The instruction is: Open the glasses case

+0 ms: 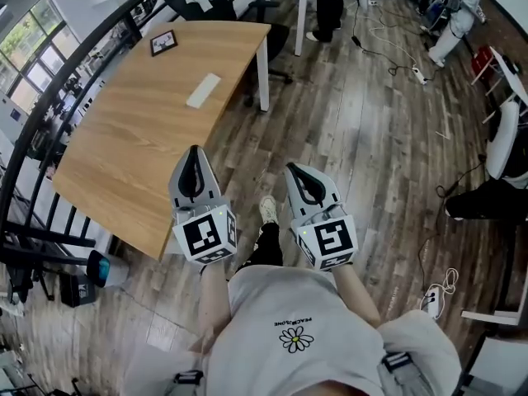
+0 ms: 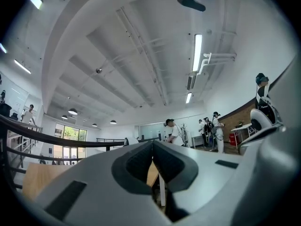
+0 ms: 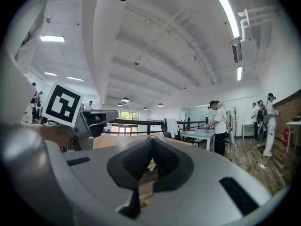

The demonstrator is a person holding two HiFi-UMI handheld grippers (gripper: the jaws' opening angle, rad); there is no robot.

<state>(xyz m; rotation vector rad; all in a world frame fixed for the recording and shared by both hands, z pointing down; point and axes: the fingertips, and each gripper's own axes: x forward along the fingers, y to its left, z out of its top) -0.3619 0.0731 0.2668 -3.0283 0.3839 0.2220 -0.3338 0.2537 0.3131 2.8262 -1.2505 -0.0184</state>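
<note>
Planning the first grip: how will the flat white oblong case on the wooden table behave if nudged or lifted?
The flat white oblong case lies low, so it probably slides rather than rolls or tips. The wooden table looks smooth, so a push may skid it. It seems thin, likely light.

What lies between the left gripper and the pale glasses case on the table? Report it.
Only the bare wooden table lies between the left gripper and the glasses case. The head view shows this.
</note>
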